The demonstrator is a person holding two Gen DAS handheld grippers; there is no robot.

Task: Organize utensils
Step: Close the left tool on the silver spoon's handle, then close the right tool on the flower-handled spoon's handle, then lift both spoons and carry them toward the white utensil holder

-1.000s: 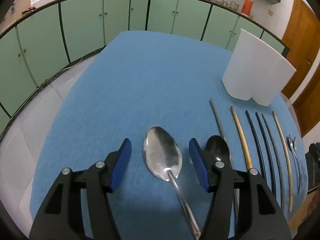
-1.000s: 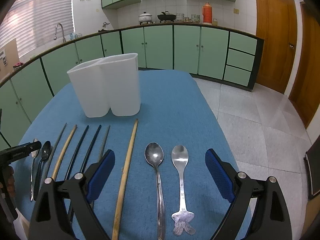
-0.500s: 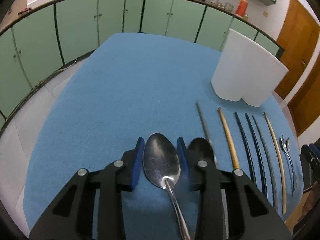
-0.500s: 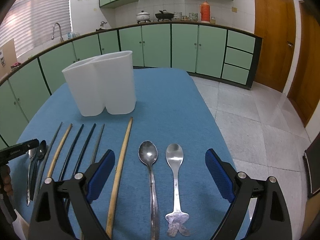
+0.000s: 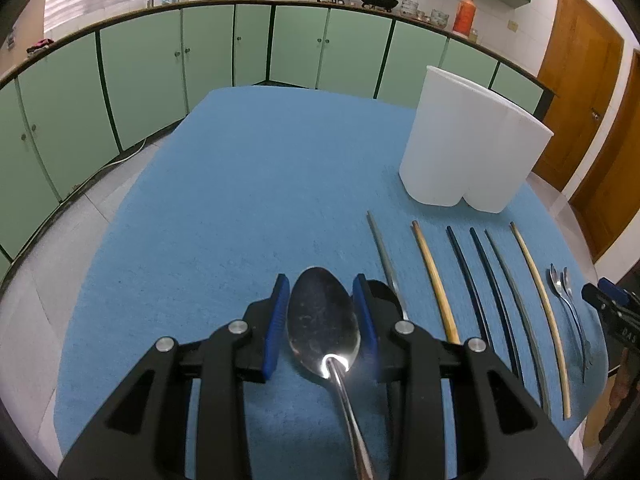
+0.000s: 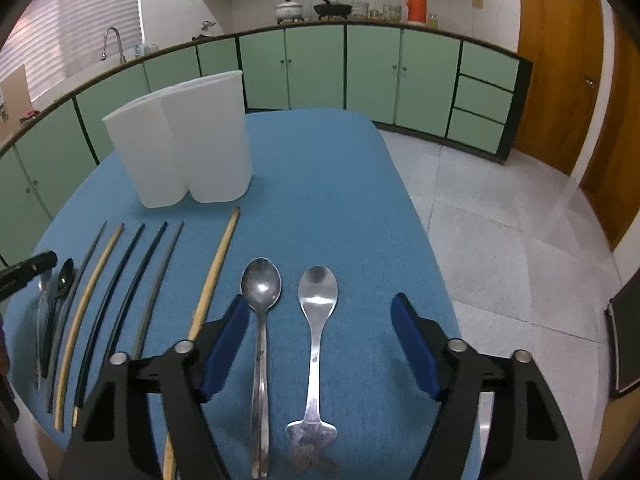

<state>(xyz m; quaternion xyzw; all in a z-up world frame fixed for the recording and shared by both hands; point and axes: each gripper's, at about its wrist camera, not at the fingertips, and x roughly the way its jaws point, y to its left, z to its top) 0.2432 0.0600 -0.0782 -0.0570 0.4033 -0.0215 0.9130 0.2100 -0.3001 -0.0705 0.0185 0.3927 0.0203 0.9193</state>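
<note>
My left gripper is shut on the bowl of a large silver spoon, whose handle runs back under the gripper. A dark spoon lies just to its right. In the right wrist view two silver spoons, a round-bowled one and one with a flat ornate handle, lie on the blue cloth between the fingers of my right gripper. Its jaws are closing, and the pads touch neither spoon. A white two-compartment holder stands behind the row of utensils.
Several chopsticks lie side by side on the blue table cover: grey, bamboo, dark and more to the right. Two small spoons lie beyond them. The table's edges drop to a tiled floor.
The left jaws closed on the large spoon's bowl, and that view then tipped up a little. The right jaws narrowed around the two spoons and moved slightly forward over them.
</note>
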